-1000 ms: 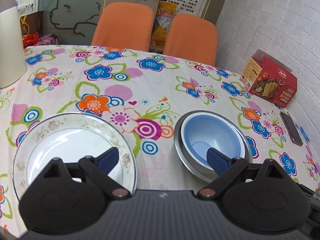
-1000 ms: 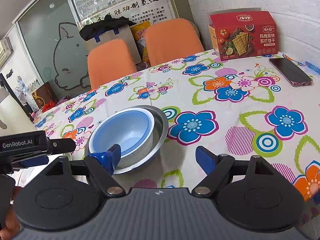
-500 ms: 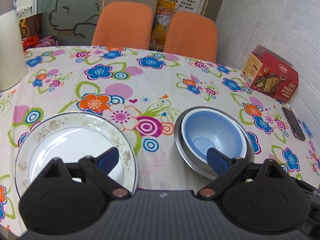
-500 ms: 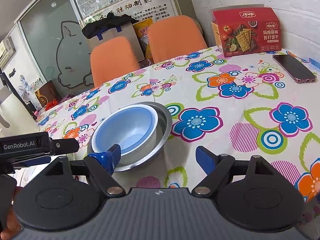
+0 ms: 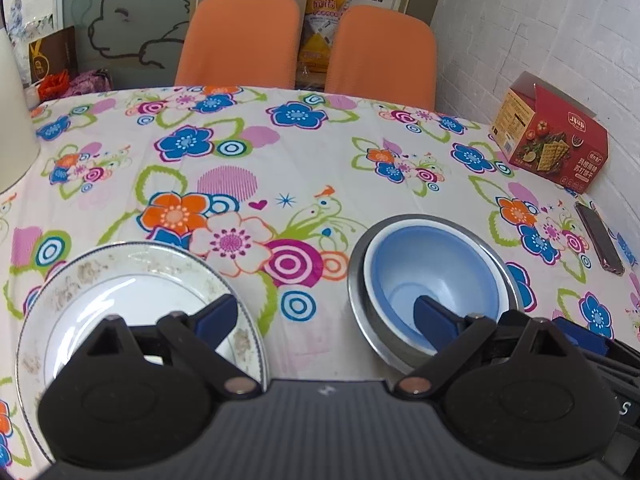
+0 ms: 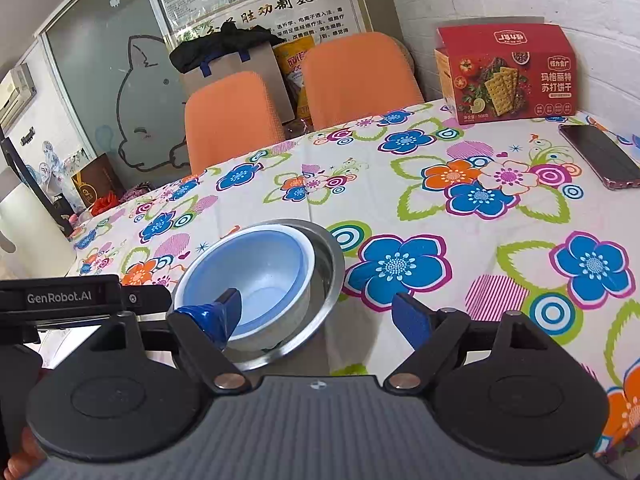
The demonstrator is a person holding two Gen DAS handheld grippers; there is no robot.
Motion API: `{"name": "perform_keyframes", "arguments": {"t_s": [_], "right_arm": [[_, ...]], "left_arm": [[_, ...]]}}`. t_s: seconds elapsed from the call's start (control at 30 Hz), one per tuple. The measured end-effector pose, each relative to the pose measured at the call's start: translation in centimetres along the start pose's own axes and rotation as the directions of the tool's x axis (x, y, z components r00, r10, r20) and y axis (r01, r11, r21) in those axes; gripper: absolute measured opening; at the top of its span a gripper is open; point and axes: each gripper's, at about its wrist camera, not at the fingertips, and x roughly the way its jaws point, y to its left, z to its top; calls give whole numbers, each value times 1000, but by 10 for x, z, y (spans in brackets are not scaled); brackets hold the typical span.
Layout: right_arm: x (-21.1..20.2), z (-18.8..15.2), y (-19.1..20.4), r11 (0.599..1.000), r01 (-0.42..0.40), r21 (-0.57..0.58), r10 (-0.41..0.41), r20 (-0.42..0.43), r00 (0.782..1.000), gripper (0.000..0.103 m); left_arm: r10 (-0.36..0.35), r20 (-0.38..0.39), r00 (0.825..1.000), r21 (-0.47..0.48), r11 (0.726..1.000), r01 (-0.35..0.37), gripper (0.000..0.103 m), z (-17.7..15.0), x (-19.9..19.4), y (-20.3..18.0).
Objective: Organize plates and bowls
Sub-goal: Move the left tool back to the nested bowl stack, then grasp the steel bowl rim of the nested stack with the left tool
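Left tongs (image 5: 326,314): nearest in the left wrist view, spread wide and holding nothing; one blue pad is over the plate, the other over the blue bowl.
Right tongs (image 6: 316,314): also spread wide and empty; the left pad overlaps the near rim of the bowls, the right pad is over bare cloth.
Plate (image 5: 100,280): white, with a faded flower rim and a thin blue edge, flat on the surface at the near left, well apart from the bowls.
Blue bowl (image 5: 432,264): upright, nested inside the metal bowl (image 5: 360,308) (its white outer wall shows in the right wrist view); the pair stands to the right of the plate.
Surface (image 5: 280,152): covered by a white cloth with large flowers and circles.
Phone (image 5: 600,238): lies flat near the right edge, beyond the bowls, in a pink case.
Cracker box (image 5: 550,144): red, stands farther back on the right, beside the white brick wall.
White container (image 5: 12,120): at the far left edge, only partly seen.
Chairs (image 5: 240,40): two orange backs behind the far side of the surface.
Background: a paper bag with dark cloth on top, a wall poster and a glass panel with a cartoon drawing.
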Motion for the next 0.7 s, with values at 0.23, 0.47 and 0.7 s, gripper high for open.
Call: {"name": "perform_keyframes", "arguments": {"t_s": [0.23, 0.47, 0.7], "right_arm": [[22, 13, 5, 999, -20, -49, 19, -25, 1000, 69], [45, 20, 11, 991, -17, -131, 5, -87, 996, 69], [73, 20, 19, 971, 4, -237, -50, -190, 981, 69]], "left_arm": [[34, -8, 999, 42, 999, -34, 95, 18, 16, -6], [-52, -146, 988, 95, 993, 66, 95, 39, 47, -8], [-25, -206, 978, 187, 980, 64, 95, 51, 76, -13]]}}
